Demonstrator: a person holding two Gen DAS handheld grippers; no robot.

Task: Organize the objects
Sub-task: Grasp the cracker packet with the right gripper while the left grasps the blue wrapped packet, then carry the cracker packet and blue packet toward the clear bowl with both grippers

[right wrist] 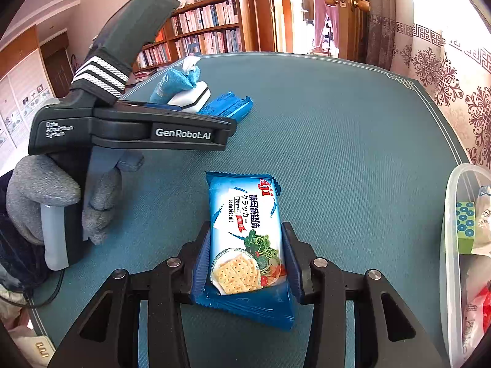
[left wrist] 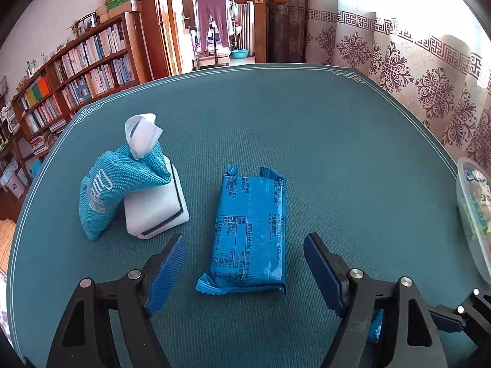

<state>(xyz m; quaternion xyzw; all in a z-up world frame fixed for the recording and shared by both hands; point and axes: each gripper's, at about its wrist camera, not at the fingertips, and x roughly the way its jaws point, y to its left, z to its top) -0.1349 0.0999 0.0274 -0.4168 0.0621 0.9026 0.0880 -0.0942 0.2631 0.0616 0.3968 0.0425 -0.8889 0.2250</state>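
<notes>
A blue biscuit packet (left wrist: 251, 230) lies printed back up on the teal table mat (left wrist: 307, 128). It sits between the fingers of my left gripper (left wrist: 245, 271), which is open, with a gap on each side of the packet. A second soda biscuit packet (right wrist: 245, 230), picture side up, is clamped between the pads of my right gripper (right wrist: 247, 228) just above the mat. In the right wrist view, a grey-gloved hand (right wrist: 40, 190) holds the left gripper's body (right wrist: 138, 128) over the first packet (right wrist: 228, 105).
A teal mesh pouch (left wrist: 113, 190) with a white tab leans on a white block (left wrist: 156, 211) to the left of the first packet. A clear plastic container (right wrist: 451, 245) with several items stands at the mat's right edge. Bookshelves and a doorway lie beyond the table.
</notes>
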